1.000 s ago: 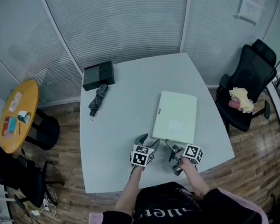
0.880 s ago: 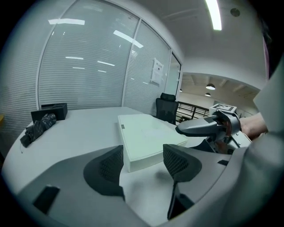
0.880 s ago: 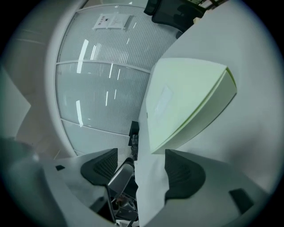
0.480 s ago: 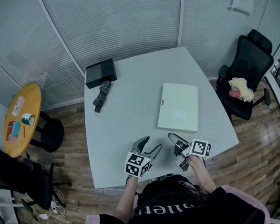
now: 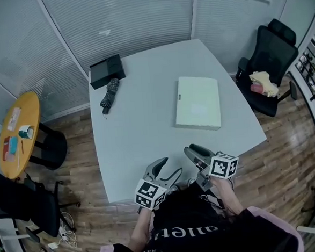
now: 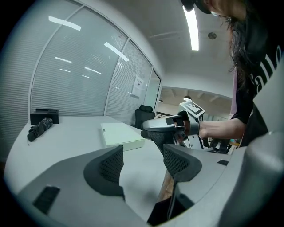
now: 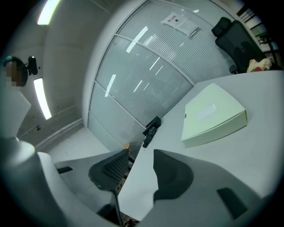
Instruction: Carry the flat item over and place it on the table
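Finding: the flat item (image 5: pixel 197 102), a pale slim box, lies flat on the surface (image 5: pixel 141 124), right of centre and inside every edge. The placing looks done. What remains, in my judgement, is a clean retreat.

Left tongs (image 5: pixel 168 169): wide apart, nothing between them. Right tongs (image 5: pixel 193 153): about half apart and just closing, also with nothing between them. Both are at the near edge by the person's body, well apart from the item.

Recommended practice for the step in hand: keep both tongs above the surface and off the item's near edge, so that nothing nudges it. Confirm that it sits level before leaving it.

View comparison: only the head view gives the full layout. It shows a black box (image 5: pixel 107 71) and a folded umbrella (image 5: pixel 110 95) at the far left corner, well apart from the item, and an office chair (image 5: pixel 268 61) beyond the right edge. The left gripper view alone shows the item's side wall resting on the surface, with the right gripper held in a hand in front of it. The right gripper view shows the item's top face and the near edge of the surface running between its own jaws.
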A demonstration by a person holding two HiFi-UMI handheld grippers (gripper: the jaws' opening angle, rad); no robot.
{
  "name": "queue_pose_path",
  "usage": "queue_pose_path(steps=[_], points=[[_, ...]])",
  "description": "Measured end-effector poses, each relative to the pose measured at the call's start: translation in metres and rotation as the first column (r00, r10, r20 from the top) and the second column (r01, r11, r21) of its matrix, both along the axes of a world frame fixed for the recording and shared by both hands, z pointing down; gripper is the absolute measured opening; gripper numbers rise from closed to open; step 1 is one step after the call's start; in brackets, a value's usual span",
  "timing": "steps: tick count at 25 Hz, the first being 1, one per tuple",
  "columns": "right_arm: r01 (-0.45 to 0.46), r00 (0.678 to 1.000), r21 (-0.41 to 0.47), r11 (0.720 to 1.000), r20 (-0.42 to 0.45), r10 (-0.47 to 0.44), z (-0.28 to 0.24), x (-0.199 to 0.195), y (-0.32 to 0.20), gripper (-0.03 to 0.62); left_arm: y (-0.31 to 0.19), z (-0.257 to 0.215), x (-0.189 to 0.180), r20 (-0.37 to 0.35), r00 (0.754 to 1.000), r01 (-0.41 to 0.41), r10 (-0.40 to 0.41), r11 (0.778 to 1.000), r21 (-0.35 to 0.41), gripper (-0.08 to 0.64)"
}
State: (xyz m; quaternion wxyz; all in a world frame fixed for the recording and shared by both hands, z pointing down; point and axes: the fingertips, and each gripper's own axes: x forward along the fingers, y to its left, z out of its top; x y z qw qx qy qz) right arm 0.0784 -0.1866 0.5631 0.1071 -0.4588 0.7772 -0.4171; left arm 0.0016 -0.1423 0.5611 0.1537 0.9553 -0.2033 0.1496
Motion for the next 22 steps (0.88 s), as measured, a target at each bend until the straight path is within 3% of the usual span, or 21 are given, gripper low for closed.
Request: queue_pose_path(steps=[6, 14, 22], points=[[0.037, 0.994, 0.039, 0.999, -0.101, -0.033, -0.012, -0.012, 0.022, 0.092, 0.021, -0.003, -0.019, -0.001, 1.0, -0.008, 0.008, 1.0, 0.022, 0.295], [0.128, 0.978, 0.076, 0.989, -0.176, -0.113, -0.034, -0.023, 0.038, 0.055, 0.011, -0.026, -0.04, -0.084, 0.988, 0.135, -0.132, 0.99, 0.027, 0.285], [0.299, 0.909, 0.118, 0.947, -0.336, -0.245, -0.051, -0.024, 0.082, 0.055, 0.042, -0.05, -0.022, -0.134, 0.973, 0.194, -0.187, 0.98, 0.043, 0.223]])
